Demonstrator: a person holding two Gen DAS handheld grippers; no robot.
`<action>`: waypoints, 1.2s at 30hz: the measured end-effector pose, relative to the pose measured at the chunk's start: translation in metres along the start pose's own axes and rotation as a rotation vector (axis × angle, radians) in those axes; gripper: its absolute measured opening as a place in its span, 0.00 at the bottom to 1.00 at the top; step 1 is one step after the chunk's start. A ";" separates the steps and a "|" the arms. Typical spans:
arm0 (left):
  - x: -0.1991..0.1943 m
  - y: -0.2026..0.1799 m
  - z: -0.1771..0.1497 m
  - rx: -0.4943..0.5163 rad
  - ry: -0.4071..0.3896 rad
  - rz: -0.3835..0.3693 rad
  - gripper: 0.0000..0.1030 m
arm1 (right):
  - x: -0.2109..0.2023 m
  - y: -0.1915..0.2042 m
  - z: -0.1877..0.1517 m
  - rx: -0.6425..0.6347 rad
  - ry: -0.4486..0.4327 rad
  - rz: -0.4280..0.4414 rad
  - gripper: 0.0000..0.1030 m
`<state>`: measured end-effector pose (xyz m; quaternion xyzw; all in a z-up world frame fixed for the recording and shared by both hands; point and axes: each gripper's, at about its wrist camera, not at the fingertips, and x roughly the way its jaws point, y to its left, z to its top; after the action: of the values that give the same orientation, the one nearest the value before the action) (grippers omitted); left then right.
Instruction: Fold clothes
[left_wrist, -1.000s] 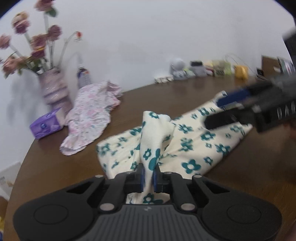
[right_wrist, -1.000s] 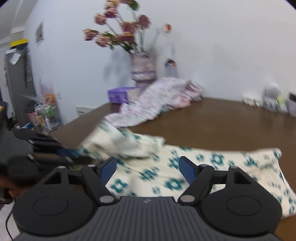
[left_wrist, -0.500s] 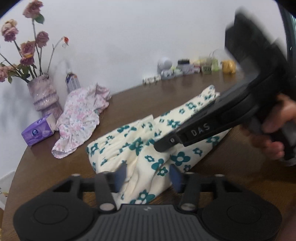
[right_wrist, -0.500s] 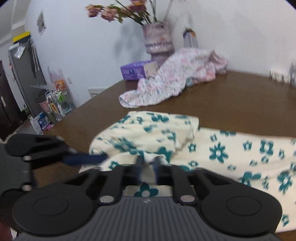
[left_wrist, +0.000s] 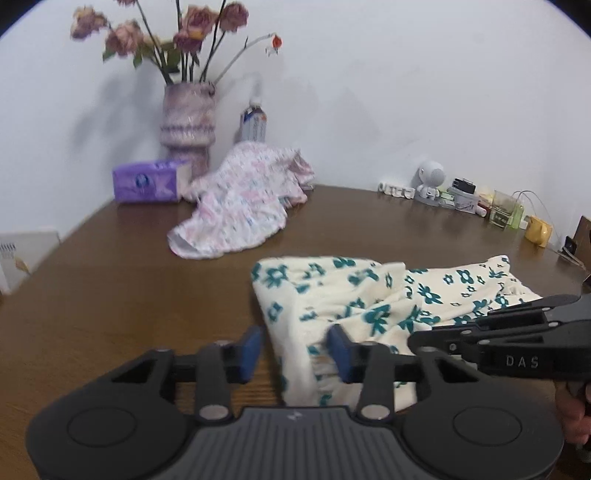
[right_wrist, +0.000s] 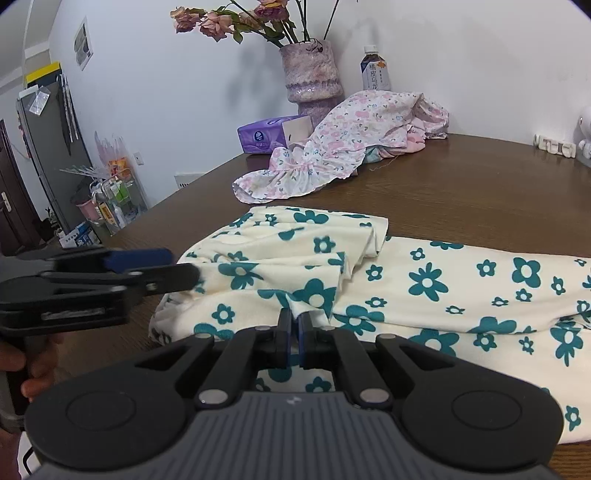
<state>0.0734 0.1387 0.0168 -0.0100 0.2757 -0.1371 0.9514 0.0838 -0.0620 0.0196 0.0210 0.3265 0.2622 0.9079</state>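
A cream garment with teal flowers (left_wrist: 369, 295) (right_wrist: 443, 288) lies partly folded on the brown table (left_wrist: 110, 295). My left gripper (left_wrist: 295, 350) straddles the garment's near left corner. Its jaws are closing, and the blue pads (left_wrist: 251, 349) stand clear of the cloth on the left side. My right gripper (right_wrist: 293, 325) is shut on a raised fold of the cream garment near its front edge. In the left wrist view the right gripper (left_wrist: 417, 339) reaches in from the right. The left gripper (right_wrist: 173, 266) shows at the left of the right wrist view.
A pink floral garment (left_wrist: 236, 210) (right_wrist: 332, 147) lies crumpled at the back. Behind it stand a purple vase of flowers (left_wrist: 188, 125), a tissue box (left_wrist: 146, 181) and a bottle (left_wrist: 253, 123). Small items (left_wrist: 461, 195) line the wall at the back right.
My left gripper let go of the raised cloth fold, opened wide, rolled and shifted left, then narrowed around the corner. My right gripper dropped and shut on a fold of the cream garment.
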 end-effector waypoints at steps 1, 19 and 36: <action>0.002 -0.001 0.000 0.006 0.004 0.002 0.26 | 0.000 0.000 -0.001 -0.003 0.000 -0.002 0.03; 0.009 -0.003 -0.008 -0.007 0.033 0.015 0.28 | -0.003 0.003 -0.006 -0.043 -0.023 -0.021 0.03; 0.010 -0.004 -0.009 -0.011 0.041 0.023 0.32 | -0.004 0.003 -0.010 -0.041 -0.036 -0.026 0.04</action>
<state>0.0759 0.1325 0.0042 -0.0092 0.2960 -0.1248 0.9470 0.0740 -0.0624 0.0146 0.0031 0.3049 0.2566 0.9171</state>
